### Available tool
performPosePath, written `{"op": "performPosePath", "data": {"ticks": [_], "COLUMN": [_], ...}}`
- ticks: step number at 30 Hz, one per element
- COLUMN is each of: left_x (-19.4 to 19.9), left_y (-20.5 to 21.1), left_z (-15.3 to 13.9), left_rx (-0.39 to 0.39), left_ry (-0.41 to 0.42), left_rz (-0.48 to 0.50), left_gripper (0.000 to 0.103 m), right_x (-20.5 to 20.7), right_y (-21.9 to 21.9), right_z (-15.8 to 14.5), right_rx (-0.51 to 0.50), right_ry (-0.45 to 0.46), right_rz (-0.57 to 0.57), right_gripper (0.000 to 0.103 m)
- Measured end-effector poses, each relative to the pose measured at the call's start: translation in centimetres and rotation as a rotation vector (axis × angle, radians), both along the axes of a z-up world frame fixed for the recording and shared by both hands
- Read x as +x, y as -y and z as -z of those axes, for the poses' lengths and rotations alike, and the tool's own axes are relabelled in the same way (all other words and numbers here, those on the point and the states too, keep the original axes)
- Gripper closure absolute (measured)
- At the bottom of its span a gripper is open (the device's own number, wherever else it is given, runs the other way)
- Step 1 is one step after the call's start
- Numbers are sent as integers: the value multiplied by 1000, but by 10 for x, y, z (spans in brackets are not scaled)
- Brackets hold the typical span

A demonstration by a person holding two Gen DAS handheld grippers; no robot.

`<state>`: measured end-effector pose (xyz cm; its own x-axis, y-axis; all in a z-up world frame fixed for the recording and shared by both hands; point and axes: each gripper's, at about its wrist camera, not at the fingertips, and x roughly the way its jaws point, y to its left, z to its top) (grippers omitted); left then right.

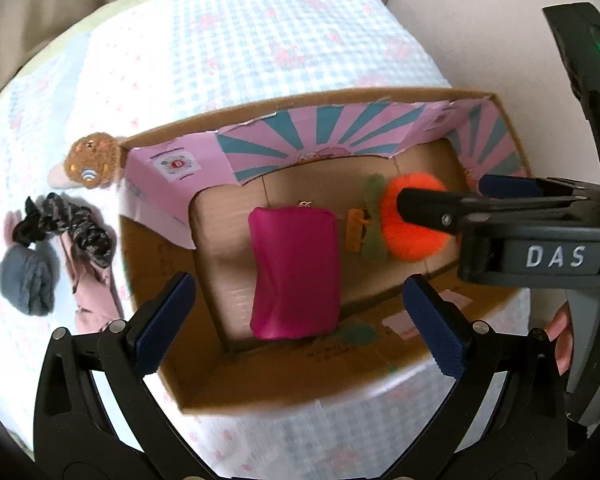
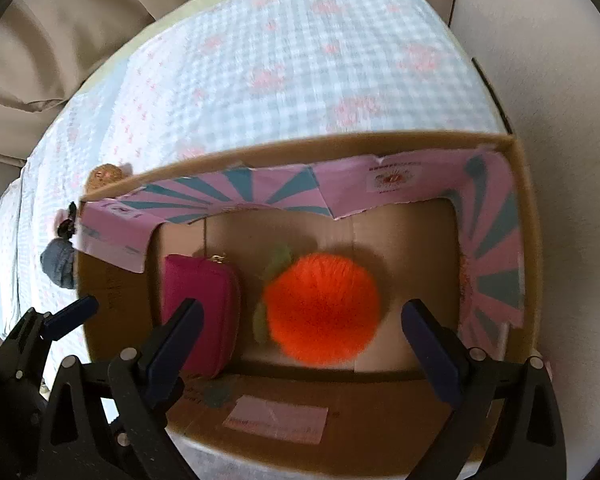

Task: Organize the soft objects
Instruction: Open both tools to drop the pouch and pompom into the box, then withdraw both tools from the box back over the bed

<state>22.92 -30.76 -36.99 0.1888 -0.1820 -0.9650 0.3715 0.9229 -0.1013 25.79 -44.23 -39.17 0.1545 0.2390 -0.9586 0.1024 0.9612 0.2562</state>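
Observation:
An open cardboard box (image 1: 172, 376) with pink and teal flaps sits on the checked bedspread. Inside lie a magenta pouch (image 1: 294, 272) and a fuzzy orange plush (image 1: 416, 216) with green leaves. My left gripper (image 1: 300, 320) is open and empty above the pouch. My right gripper (image 2: 304, 336) is open and empty above the orange plush (image 2: 322, 308); the pouch (image 2: 200, 312) lies to its left. The right gripper also shows in the left wrist view (image 1: 460, 200), reaching over the plush.
Left of the box on the bedspread lie a brown knitted toy (image 1: 94, 154), a black patterned scrunchie (image 1: 68, 228), a grey knit item (image 1: 30, 280) and a pink cloth (image 1: 96, 300). Beige curtain hangs behind the bed. A white wall stands at right.

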Motion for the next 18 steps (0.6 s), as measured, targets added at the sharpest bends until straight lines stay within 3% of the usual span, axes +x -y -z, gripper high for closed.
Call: {"op": "performPosePath", "data": {"ticks": [7, 18], "left_x": [-20, -75], "left_y": [-14, -59], "left_z": [-59, -184], "left_rx": [-27, -68], "left_ry": [90, 291], "left_rz": [-10, -55], "left_gripper": [1, 1], "right_x": [-24, -96], "right_y": [6, -7], "right_z": [-67, -187], "right_rx": [-6, -40], "right_ry": [133, 336], "right_rz": [25, 38], "right_gripper": [5, 5]}}
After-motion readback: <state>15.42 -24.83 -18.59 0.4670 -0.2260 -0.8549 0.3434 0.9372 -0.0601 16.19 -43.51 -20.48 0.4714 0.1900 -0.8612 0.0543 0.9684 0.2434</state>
